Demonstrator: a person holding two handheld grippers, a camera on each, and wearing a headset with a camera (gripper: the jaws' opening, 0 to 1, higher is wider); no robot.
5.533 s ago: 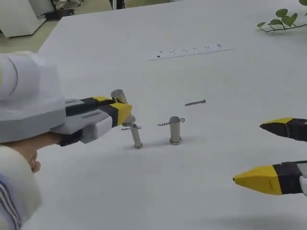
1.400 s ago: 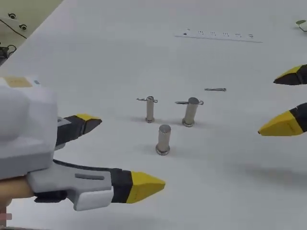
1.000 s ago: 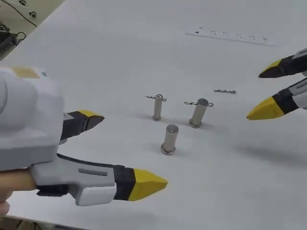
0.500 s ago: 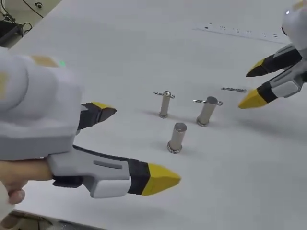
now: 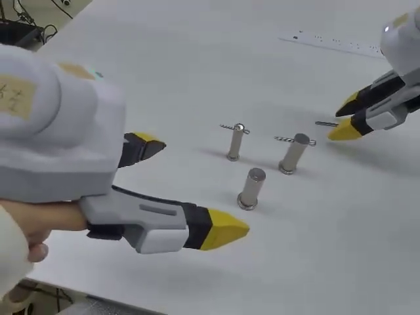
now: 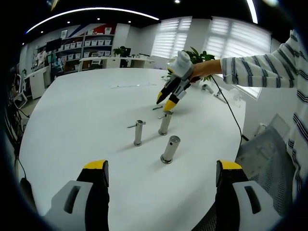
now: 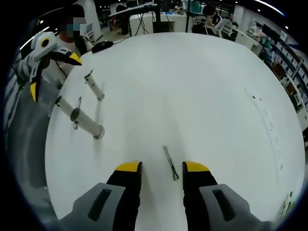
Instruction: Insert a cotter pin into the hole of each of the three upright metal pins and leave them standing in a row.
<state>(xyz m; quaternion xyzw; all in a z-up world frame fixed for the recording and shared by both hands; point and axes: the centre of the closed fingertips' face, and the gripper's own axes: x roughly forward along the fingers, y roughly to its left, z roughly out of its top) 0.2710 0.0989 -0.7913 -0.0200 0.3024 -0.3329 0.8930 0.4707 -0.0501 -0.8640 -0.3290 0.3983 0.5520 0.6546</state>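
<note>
Head view: the body of the left claw (image 5: 200, 188) is a blurry blob running off the left edge, and the right claw (image 5: 336, 123) gets chopped by the right edge. The loose cotter pin (image 5: 321, 123) loses its right end behind that claw. The hole in the front metal pin (image 5: 251, 189) is too small to make out.

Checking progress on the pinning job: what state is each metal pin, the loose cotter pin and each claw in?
Left rear pin: standing, cotter pin through its hole.
Right rear pin: standing, cotter pin through its hole.
Front pin: standing, no cotter pin.
Loose cotter pin: lying flat, ungripped.
Left claw: open, empty.
Right claw: open, astride the loose cotter pin.
</note>
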